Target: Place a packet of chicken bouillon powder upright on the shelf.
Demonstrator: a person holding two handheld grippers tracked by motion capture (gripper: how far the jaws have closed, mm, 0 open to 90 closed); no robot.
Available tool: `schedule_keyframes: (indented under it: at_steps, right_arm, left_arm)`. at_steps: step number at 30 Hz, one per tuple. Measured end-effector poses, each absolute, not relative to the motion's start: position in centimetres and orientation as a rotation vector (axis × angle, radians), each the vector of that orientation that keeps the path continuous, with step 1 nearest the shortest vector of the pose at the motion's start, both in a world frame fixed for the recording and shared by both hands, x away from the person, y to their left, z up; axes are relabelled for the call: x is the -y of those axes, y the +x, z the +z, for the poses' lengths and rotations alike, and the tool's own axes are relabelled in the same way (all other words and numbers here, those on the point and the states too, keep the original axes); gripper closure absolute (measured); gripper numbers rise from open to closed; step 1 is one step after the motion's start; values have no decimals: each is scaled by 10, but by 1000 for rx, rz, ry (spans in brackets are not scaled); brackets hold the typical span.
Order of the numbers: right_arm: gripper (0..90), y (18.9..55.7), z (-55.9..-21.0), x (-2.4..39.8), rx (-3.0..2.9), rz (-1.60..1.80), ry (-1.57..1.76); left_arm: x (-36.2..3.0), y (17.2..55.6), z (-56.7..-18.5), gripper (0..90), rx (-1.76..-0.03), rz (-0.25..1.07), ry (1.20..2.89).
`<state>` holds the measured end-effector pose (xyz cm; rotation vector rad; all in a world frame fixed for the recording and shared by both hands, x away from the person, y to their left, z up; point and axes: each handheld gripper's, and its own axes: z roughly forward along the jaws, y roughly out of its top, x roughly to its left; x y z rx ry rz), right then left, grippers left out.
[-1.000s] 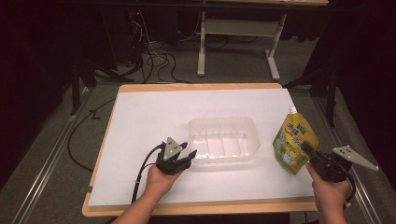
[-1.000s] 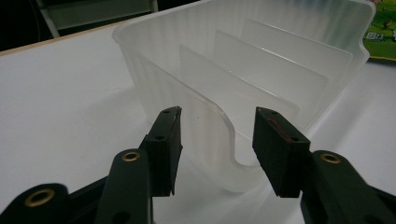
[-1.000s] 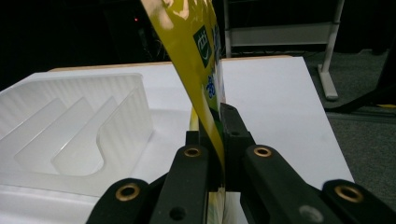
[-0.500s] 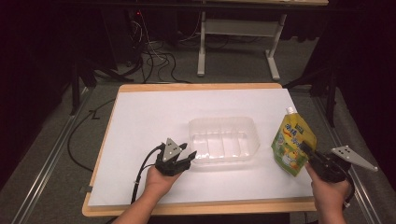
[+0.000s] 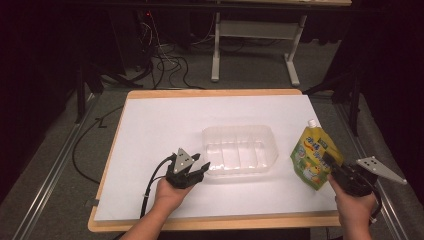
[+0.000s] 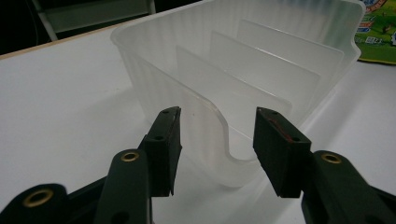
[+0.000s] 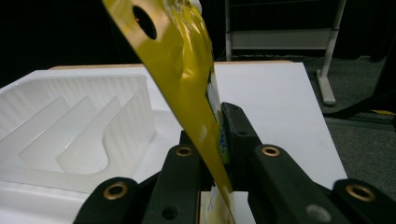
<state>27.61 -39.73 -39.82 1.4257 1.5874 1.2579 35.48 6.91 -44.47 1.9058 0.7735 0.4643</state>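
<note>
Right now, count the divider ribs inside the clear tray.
3 ribs stand inside the clear tray: nearest rib, middle rib, farthest rib, counted outward from the left gripper's jaws. None looks hidden.

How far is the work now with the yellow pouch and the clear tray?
Done: the right gripper has its jaws around the yellow pouch, which stands upright at the tray's right; the jaws have just been opening slightly. In hand: the left gripper sits open astride the near corner wall of the clear tray, not pressing it. Left: the tray's compartments are bare, so the pouch probably must still go in.
</note>
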Motion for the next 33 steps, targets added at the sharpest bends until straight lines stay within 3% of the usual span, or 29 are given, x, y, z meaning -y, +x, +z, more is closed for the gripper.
schedule_keyframes:
  at_steps: [9,33]
  right_arm:
    - [900,277,-392,398,-1635,1246,1426]
    - [900,269,-374,387,-1498,1376,1431]
  left_arm:
    - [-69,354,-445,531,-765,465,1911]
    - [-64,351,-448,544,-739,466,1940]
